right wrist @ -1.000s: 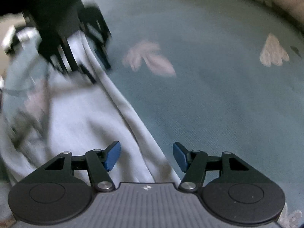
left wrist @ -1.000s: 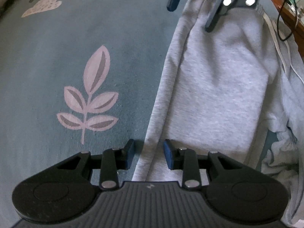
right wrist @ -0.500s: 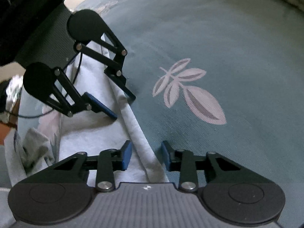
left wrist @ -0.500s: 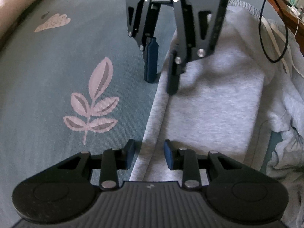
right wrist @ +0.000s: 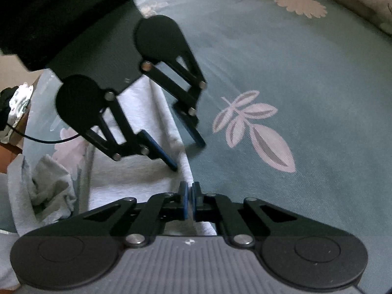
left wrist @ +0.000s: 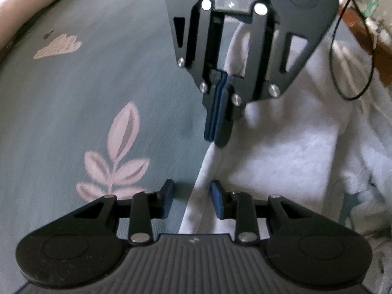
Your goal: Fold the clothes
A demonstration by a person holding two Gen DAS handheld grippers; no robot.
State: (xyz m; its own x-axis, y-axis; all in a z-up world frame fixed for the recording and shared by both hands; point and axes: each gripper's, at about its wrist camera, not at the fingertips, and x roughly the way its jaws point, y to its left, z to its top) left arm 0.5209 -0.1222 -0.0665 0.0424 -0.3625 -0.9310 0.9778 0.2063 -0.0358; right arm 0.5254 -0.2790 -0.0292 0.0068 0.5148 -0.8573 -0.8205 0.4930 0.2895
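Note:
A light grey garment (left wrist: pixel 281 152) lies flat on a teal bedsheet (left wrist: pixel 73 122), its long folded edge running up the middle. My left gripper (left wrist: pixel 192 192) is open and straddles that edge, one finger over the sheet and one over the cloth, with neither pad pressing. My right gripper (left wrist: pixel 216 127) points down a little farther along the same edge, its blue pads shut on the fold. In the right wrist view the garment (right wrist: pixel 137 178) passes between the pads of the shut right gripper (right wrist: pixel 189 196). The left gripper (right wrist: pixel 187 154) stands just beyond it.
Pink leaf prints (left wrist: pixel 115 161) mark the sheet left of the garment. A crumpled part of the cloth (right wrist: pixel 49 183) bunches at the garment's other side. A black cable (left wrist: pixel 343 73) and a wooden furniture edge (left wrist: pixel 362 36) lie past it.
The right gripper has come along the garment's edge toward the left gripper, and its jaws have gone from wide open to shut on the fold. The left gripper has stayed in place, open.

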